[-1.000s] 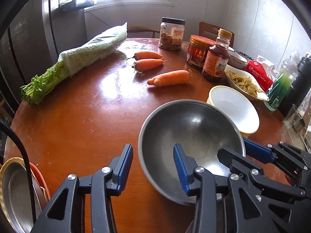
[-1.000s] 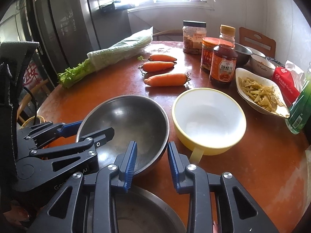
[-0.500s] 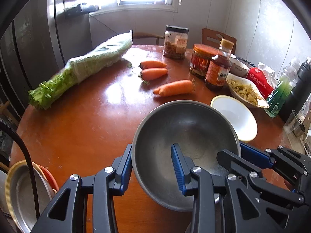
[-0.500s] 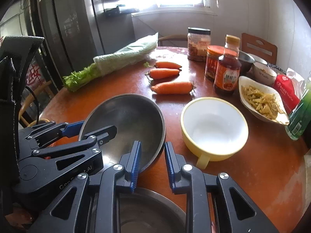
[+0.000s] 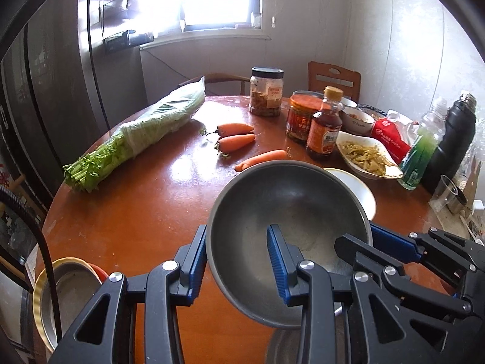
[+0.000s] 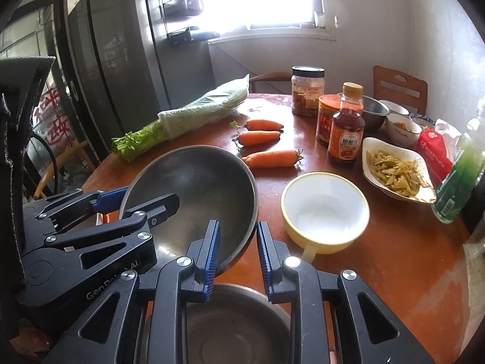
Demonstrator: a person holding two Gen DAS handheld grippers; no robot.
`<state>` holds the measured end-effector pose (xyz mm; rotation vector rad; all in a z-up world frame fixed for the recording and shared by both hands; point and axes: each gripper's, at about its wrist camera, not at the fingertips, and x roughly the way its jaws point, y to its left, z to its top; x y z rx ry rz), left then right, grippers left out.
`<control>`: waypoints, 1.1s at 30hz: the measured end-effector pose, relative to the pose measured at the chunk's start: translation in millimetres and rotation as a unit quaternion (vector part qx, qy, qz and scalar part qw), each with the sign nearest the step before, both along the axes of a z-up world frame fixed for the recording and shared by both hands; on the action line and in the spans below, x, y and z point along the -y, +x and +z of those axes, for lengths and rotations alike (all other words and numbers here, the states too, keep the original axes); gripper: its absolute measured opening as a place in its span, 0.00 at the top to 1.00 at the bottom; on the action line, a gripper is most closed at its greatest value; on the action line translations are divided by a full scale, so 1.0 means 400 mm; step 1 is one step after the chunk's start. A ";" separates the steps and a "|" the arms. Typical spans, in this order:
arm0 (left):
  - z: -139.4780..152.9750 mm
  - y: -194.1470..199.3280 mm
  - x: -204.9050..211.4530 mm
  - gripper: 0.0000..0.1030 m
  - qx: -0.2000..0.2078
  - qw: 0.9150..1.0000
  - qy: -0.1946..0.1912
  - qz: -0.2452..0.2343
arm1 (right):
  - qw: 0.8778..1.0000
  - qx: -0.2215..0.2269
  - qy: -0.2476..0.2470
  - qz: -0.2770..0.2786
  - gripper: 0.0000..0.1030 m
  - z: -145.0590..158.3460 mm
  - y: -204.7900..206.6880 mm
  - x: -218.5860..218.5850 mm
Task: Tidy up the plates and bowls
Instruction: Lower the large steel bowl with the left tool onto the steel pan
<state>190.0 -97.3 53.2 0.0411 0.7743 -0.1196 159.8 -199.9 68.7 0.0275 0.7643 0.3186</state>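
Observation:
A large steel bowl (image 5: 291, 203) (image 6: 197, 188) hangs tilted above the round red-brown table (image 5: 145, 212). My left gripper (image 5: 238, 261) is shut on its near-left rim, one pad inside and one outside. My right gripper (image 6: 238, 250) is shut on the rim at the bowl's right side. Each gripper also shows in the other's view, clamped on the rim. Under the lifted bowl sits a second steel bowl (image 6: 236, 324). A yellow bowl with a handle (image 6: 326, 212) (image 5: 360, 188) stands empty to the right. Stacked plates (image 5: 66, 291) rest low at the left edge.
Three carrots (image 6: 263, 138), a wrapped celery bunch (image 5: 136, 139), jars (image 5: 266, 94), a sauce bottle (image 6: 345, 133), a dish of pickled vegetables (image 6: 394, 170), small bowls (image 6: 400, 127), a green bottle (image 5: 421, 154) and a black flask (image 5: 454, 145) crowd the far and right side. A fridge (image 6: 127, 60) stands left.
Both grippers closed on the steel bowl's rim and rose with it. The bowl has left the table and tilted, and the second steel bowl beneath now shows.

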 end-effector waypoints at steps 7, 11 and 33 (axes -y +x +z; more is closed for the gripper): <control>0.027 -0.074 0.033 0.63 0.014 1.000 0.010 -0.012 | 1.000 0.008 0.004 -0.007 0.74 0.022 -0.083 0.033; 0.032 -0.121 0.055 0.63 0.017 1.000 0.007 -0.024 | 1.000 0.012 -0.002 -0.015 0.74 0.025 -0.132 0.052; -0.070 -0.223 0.108 0.62 -0.024 0.998 0.014 -0.059 | 0.999 -0.023 -0.023 -0.033 0.74 -0.067 -0.267 0.093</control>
